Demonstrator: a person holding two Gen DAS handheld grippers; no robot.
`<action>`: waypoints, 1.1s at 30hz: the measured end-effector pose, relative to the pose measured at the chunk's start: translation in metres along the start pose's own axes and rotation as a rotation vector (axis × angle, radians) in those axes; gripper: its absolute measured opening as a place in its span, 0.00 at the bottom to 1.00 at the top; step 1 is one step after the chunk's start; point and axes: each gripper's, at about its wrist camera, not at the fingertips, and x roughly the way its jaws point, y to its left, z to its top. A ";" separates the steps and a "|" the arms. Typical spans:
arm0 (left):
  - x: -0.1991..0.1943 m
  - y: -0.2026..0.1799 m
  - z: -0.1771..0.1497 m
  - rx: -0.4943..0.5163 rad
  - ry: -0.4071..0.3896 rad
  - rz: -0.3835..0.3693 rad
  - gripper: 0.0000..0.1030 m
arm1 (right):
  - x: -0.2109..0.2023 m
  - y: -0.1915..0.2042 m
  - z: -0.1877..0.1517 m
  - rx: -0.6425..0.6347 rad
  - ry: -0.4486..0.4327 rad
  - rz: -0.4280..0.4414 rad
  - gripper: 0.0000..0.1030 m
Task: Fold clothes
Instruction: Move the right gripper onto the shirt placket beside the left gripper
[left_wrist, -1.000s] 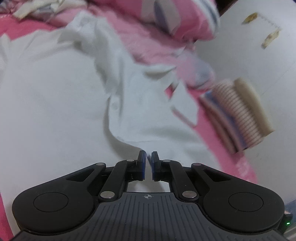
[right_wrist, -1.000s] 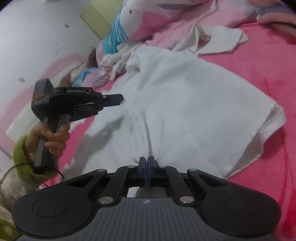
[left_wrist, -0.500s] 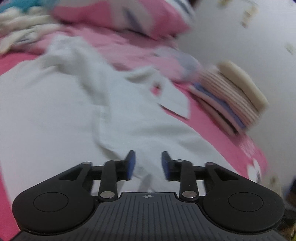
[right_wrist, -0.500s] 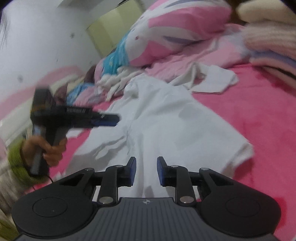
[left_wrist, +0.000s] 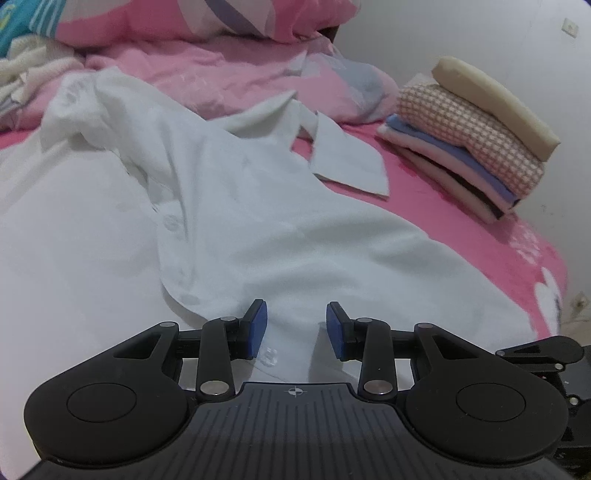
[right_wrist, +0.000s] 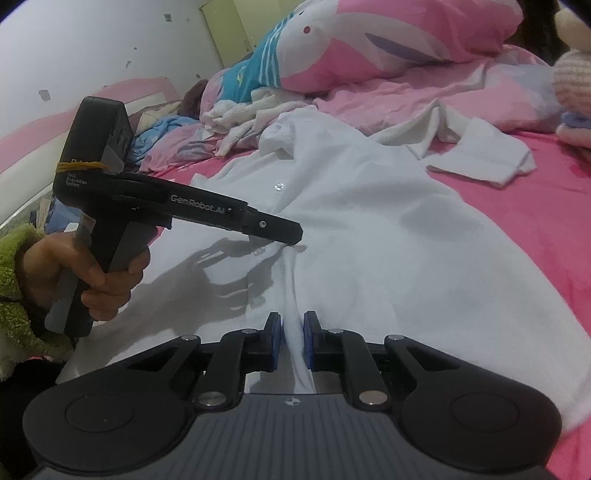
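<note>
Fabric of the white buttoned cotton shirt (left_wrist: 258, 206) fills mid-frame; left hand-held gripper (left_wrist: 296, 329) gapes wide, right hand-held gripper (right_wrist: 293, 340) stands apart around a ridge.

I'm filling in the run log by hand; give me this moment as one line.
task: fold clothes | white shirt spread on pink bed | left gripper open over shirt | right gripper open astride ridge | folded stack beside

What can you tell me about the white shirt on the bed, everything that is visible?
The white shirt is a thin woven button-up, lying spread and rumpled on the pink bed cover. Clear buttons run down its front placket, which is open. One short sleeve lies out flat on the cover; the collar end is bunched near the pillows. The left gripper hovers open over the placket. A raised ridge of cloth stands between the fingers of the right gripper, not yet clamped.
</note>
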 end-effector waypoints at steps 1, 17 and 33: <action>0.000 0.001 0.000 0.002 -0.007 0.010 0.34 | 0.001 0.000 0.001 0.010 -0.004 0.003 0.13; -0.038 -0.041 -0.022 0.169 0.049 -0.193 0.35 | -0.134 -0.075 -0.044 0.444 -0.232 -0.227 0.18; -0.042 0.002 -0.026 -0.051 0.121 -0.091 0.35 | -0.109 0.079 -0.079 -0.586 -0.032 -0.264 0.34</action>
